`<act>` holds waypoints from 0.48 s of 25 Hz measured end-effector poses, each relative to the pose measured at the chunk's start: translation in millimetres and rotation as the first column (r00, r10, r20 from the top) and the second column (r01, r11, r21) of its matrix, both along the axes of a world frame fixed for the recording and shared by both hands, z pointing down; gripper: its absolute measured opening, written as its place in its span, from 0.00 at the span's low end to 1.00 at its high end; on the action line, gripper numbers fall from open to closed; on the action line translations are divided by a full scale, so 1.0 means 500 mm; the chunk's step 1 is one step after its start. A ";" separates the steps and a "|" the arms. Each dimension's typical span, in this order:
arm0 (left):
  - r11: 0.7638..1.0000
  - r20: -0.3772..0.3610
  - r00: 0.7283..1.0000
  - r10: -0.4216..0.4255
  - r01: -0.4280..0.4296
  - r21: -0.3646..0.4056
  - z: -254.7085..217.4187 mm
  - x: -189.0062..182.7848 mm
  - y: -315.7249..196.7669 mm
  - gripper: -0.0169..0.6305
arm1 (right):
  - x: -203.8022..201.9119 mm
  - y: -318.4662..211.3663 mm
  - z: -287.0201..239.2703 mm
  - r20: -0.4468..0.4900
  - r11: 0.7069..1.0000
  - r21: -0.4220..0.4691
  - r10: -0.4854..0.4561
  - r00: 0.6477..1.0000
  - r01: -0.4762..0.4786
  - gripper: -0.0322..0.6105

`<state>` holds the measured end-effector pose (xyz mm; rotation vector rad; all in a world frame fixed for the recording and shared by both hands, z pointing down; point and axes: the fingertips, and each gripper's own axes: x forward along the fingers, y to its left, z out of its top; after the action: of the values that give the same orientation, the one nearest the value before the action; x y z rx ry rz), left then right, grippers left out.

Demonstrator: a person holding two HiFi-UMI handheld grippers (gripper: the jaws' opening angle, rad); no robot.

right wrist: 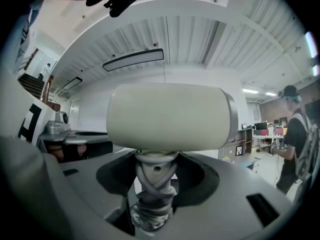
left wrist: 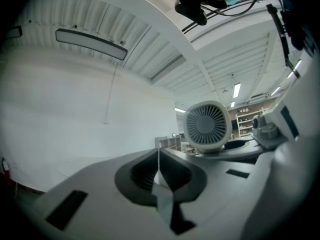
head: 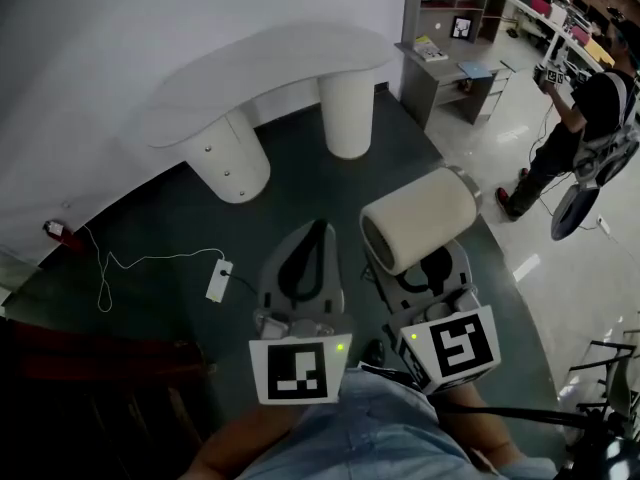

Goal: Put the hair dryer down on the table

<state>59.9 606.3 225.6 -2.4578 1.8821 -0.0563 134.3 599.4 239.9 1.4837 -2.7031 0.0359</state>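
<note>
My right gripper [head: 432, 266] is shut on the handle of a cream hair dryer [head: 420, 218], held in the air above the dark floor. The right gripper view shows the barrel [right wrist: 167, 116] lying crosswise above the jaws. The cord-wrapped handle [right wrist: 152, 184] is clamped between them at my right gripper [right wrist: 155, 171]. My left gripper [head: 316, 233] hangs beside it, shut and empty, its jaws meeting in a thin line [left wrist: 160, 159]. The dryer's rear grille [left wrist: 206, 125] shows in the left gripper view. The white curved table [head: 270, 68] stands ahead, some way off.
A white power adapter [head: 218, 280] with its cable lies on the dark floor to the left. The table rests on two round white legs [head: 347, 113]. A grey shelf desk [head: 450, 38] stands at the back right. A person [head: 590, 118] stands at the far right.
</note>
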 end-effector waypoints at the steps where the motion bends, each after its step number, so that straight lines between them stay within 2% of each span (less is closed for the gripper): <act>1: 1.000 0.003 1.000 0.005 -0.005 0.002 0.001 0.010 -0.001 0.05 | 0.009 0.000 0.001 0.001 1.000 0.000 0.002 1.000 -0.002 0.39; 12: 1.000 0.017 1.000 0.010 -0.010 0.004 0.009 0.123 -0.023 0.05 | 0.119 -0.015 0.026 0.055 0.999 -0.049 0.000 0.998 0.003 0.40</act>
<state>121.5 594.8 230.3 -2.4565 1.8608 -0.0733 193.6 591.7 252.9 1.4889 -2.7247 0.1448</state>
